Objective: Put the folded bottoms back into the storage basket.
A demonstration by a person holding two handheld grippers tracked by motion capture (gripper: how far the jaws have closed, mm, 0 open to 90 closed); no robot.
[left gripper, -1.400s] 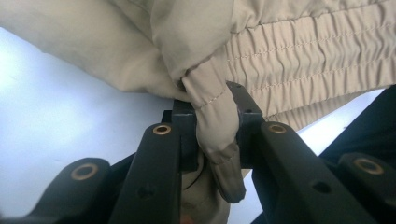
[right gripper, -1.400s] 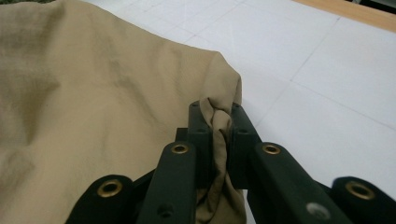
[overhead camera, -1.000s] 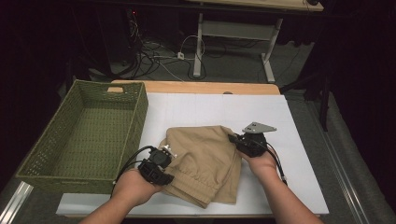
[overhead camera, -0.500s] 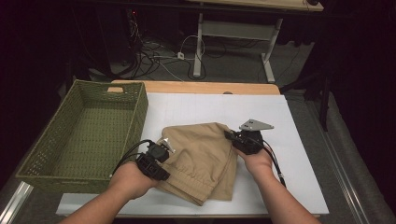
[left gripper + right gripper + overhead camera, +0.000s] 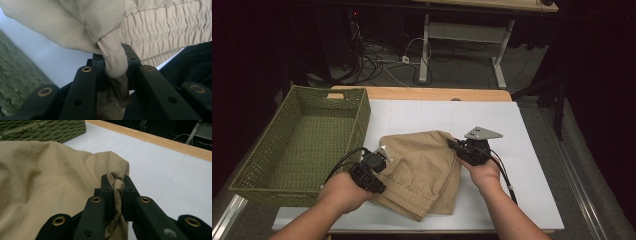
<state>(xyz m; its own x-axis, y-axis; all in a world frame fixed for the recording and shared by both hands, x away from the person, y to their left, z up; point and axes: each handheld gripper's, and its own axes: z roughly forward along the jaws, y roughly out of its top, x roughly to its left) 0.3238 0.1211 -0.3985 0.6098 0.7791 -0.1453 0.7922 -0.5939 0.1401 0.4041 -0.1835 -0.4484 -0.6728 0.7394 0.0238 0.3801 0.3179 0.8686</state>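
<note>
I have the left gripper [image 5: 379, 159] and right gripper [image 5: 458, 146] each clamped on opposite edges of the shorts [image 5: 424, 170], so the fold holds for the basket [image 5: 362, 117].

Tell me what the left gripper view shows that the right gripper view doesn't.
Left gripper view alone: the gathered elastic waistband of the tan garment, and a folded hem clamped in the left claw, which is lifted off the white mat.

Right gripper view alone: the wooden table edge, the woven wall of the green basket, and a bunched corner pinched in the right claw.

Both: the same tan cloth held fast between shut black jaws, over the white mat.
</note>
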